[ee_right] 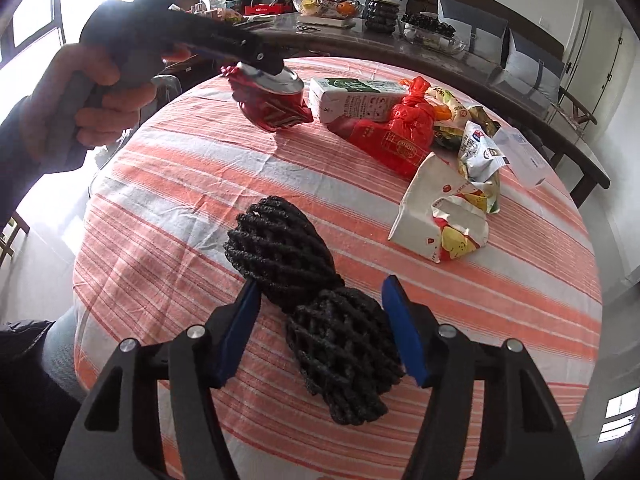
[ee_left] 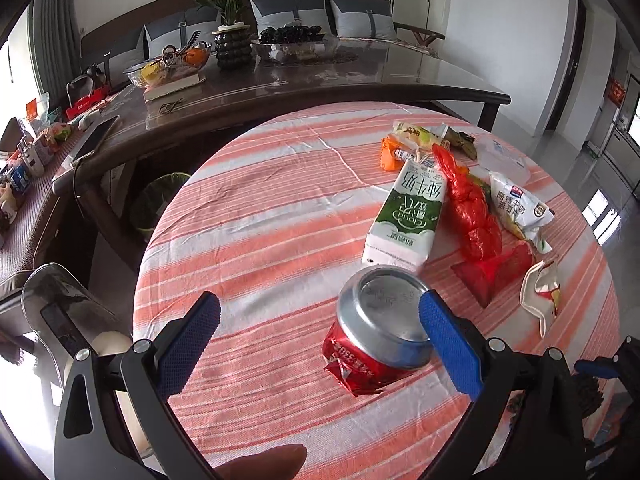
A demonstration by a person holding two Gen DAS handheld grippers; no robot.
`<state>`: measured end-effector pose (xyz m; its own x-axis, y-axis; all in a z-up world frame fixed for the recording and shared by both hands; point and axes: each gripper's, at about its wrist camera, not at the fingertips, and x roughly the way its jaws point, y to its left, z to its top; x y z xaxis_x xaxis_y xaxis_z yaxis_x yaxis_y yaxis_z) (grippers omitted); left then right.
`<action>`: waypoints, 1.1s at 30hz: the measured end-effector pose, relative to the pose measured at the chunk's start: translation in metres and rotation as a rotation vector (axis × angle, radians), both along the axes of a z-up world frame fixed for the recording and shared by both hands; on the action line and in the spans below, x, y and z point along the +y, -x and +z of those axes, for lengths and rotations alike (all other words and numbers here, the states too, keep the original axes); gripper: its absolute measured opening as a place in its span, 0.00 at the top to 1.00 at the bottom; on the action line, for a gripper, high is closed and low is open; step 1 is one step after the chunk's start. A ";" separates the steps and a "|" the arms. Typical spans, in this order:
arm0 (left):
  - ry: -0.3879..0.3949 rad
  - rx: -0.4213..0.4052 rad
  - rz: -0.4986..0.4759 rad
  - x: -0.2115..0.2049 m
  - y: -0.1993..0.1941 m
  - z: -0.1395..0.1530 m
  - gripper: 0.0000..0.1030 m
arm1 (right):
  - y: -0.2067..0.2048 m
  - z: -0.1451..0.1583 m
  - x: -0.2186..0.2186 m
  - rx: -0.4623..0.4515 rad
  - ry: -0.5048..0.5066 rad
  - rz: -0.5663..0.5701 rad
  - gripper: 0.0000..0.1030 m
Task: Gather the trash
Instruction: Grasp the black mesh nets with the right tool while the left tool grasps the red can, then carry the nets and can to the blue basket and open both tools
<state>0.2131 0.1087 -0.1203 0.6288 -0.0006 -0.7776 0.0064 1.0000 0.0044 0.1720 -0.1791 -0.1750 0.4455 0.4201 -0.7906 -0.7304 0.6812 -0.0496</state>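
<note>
A crushed red can [ee_left: 380, 332] lies on the striped round table [ee_left: 260, 240], its silver base facing the camera. My left gripper [ee_left: 318, 300] is open around it; the right pad [ee_left: 448, 344] is at the can's side and the left pad is well away. In the right wrist view a hand holds this gripper [ee_right: 260, 60] over the can [ee_right: 272, 100]. A black foam net [ee_right: 312, 300] lies between the fingers of my right gripper [ee_right: 320, 282]. Its left pad [ee_right: 244, 320] touches the net, cloth shows beside the right pad, and the net is not squeezed.
More trash sits at the table's far right: a green-and-white milk carton [ee_left: 404, 216], a knotted red bag [ee_left: 472, 216], a snack bag [ee_left: 520, 208] and a torn paper carton [ee_right: 440, 216]. A lined bin [ee_left: 156, 204] stands under the dark long table [ee_left: 320, 80]. A chair [ee_left: 60, 308] is at the left.
</note>
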 end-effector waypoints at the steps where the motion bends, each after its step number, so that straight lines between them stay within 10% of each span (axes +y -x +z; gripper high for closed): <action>1: -0.007 0.006 -0.009 0.002 0.009 -0.004 0.04 | 0.001 0.003 -0.005 0.012 -0.020 -0.015 0.41; 12: -0.003 -0.013 -0.233 -0.007 0.053 -0.029 0.04 | -0.025 0.012 -0.048 0.110 -0.079 -0.345 0.39; 19: -0.056 -0.044 -0.363 -0.038 0.053 -0.030 0.04 | -0.021 0.005 -0.055 0.173 -0.075 -0.340 0.35; 31: -0.089 -0.059 -0.292 -0.021 0.041 -0.017 0.04 | -0.019 0.005 -0.039 0.161 0.024 -0.230 0.27; 33: -0.079 -0.059 -0.294 -0.022 0.039 -0.016 0.17 | -0.020 0.003 -0.037 0.145 0.046 -0.227 0.33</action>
